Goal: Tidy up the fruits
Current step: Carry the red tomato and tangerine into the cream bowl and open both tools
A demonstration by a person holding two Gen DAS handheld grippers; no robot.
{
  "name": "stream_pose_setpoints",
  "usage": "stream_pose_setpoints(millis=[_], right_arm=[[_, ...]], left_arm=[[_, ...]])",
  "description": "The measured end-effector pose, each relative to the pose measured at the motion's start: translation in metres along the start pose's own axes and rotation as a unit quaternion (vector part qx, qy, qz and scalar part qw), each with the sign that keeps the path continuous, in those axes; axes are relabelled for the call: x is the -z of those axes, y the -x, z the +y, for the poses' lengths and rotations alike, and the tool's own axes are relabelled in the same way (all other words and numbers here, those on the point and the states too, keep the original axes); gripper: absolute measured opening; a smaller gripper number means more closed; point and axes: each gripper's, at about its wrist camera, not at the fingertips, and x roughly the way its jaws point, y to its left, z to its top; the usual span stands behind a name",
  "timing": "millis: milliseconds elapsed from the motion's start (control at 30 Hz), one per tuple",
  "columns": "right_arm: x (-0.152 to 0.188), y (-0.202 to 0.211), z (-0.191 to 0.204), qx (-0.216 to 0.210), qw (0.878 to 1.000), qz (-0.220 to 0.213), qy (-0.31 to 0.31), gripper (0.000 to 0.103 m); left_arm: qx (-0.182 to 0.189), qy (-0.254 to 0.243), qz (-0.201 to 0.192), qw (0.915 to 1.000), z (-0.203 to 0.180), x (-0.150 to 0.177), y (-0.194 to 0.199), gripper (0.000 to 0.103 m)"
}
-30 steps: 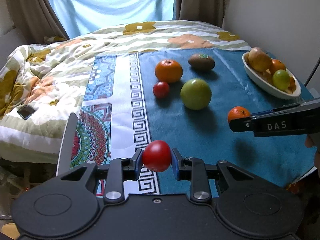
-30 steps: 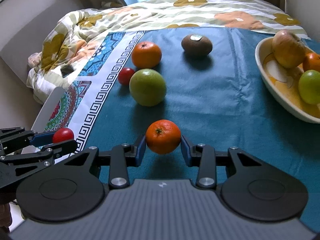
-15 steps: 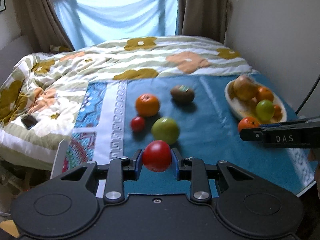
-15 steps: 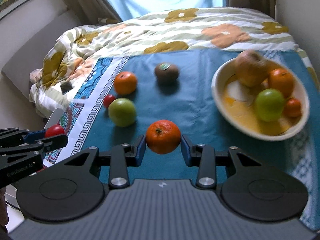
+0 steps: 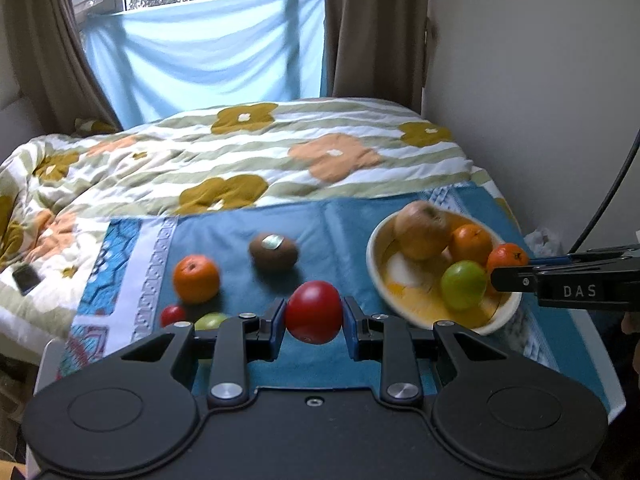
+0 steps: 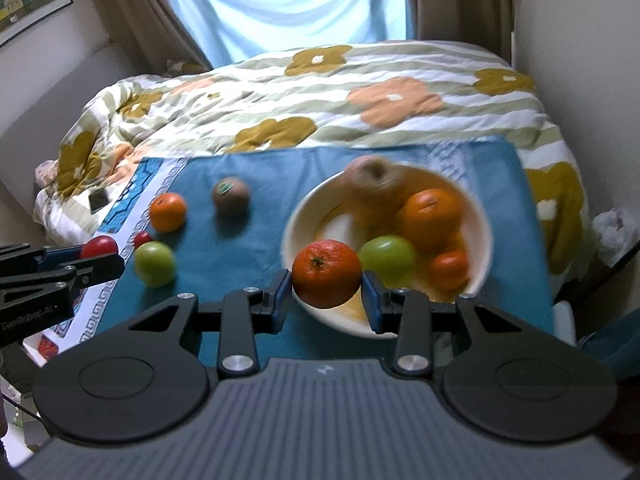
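Fruits are partly gathered: four sit in the white bowl (image 6: 486, 240). Left tool (image 5: 314, 322) clamps a red tomato (image 5: 314, 312); right tool (image 6: 326, 294) clamps a tangerine (image 6: 326, 273) above the bowl's near rim. Orange (image 6: 168, 212), kiwi (image 6: 231, 196), green apple (image 6: 155, 264) and small tomato (image 6: 142, 239) remain on the blue cloth (image 6: 256, 264).

oranges (image 6: 327, 273): 4 | green apples (image 6: 155, 263): 2 | tomatoes (image 5: 314, 311): 2 | kiwi (image 6: 231, 196): 1 | brown apple (image 6: 374, 186): 1 | bowl (image 6: 296, 224): 1 | grippers (image 5: 314, 322): 2
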Motion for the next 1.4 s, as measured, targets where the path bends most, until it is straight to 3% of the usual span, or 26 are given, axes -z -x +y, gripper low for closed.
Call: stream_pose_setpoints(millis=[433, 867, 900, 933, 1000, 1400], right_arm=[[-0.037, -0.022, -0.081, 0.003, 1.0, -0.022, -0.007, 0.053], [-0.058, -0.062, -0.117, -0.01, 1.0, -0.018, -0.008, 0.053], [-0.059, -0.064, -0.118, -0.011, 1.0, -0.016, -0.008, 0.053], [-0.059, -0.066, -0.12, -0.012, 1.0, -0.015, -0.009, 0.053], [-0.059, -0.068, -0.121, -0.012, 1.0, -0.013, -0.008, 0.053], [-0.064, -0.074, -0.117, -0.023, 1.0, -0.011, 0.003, 0.053]], left_arm=[[0.008, -0.005, 0.008, 0.9999, -0.063, -0.03, -0.072, 0.033], [0.009, -0.021, 0.053, 0.9983, -0.09, -0.033, -0.148, 0.034], [0.008, -0.022, 0.054, 0.9983, -0.092, -0.033, -0.15, 0.043], [0.007, -0.022, 0.054, 0.9983, -0.092, -0.033, -0.15, 0.061], [0.002, -0.019, 0.044, 0.9988, -0.092, -0.034, -0.147, 0.084], [-0.003, 0.0, 0.033, 0.9994, -0.081, -0.038, -0.123, 0.085]])
